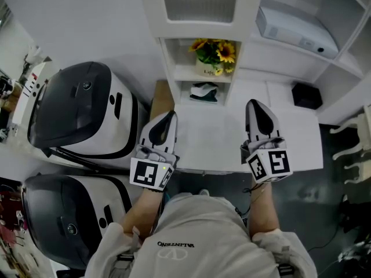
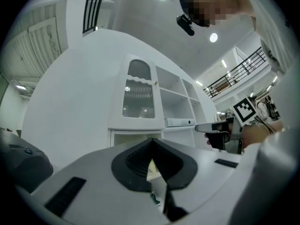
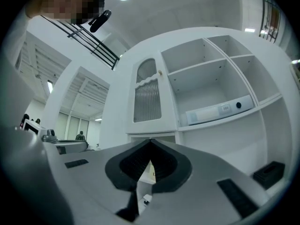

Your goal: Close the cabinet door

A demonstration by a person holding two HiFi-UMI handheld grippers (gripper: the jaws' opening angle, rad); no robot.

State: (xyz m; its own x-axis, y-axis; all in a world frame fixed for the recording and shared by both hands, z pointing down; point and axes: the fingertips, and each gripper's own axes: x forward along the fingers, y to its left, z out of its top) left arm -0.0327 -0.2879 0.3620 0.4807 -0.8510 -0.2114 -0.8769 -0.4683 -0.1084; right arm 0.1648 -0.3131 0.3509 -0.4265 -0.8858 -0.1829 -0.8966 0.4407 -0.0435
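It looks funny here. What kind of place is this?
Probably a staged room in a big lab hall: white cabinet with sunflowers, large black-and-white machines beside it, balcony railing high up.

1. The cabinet point(image 1: 164, 51) is white all over.
2. The cabinet door point(image 1: 199, 2) has pale glass with thin stripes.
3. The flowers point(image 1: 218, 51) are yellow with green leaves.
4. The small box point(image 1: 306, 95) on the right is black.
5. The left gripper point(image 1: 169, 116) and right gripper point(image 1: 253, 104) are grey and black. Their cubes have black-and-white squares.
6. The big machines point(image 1: 78, 112) on the left are black and white.
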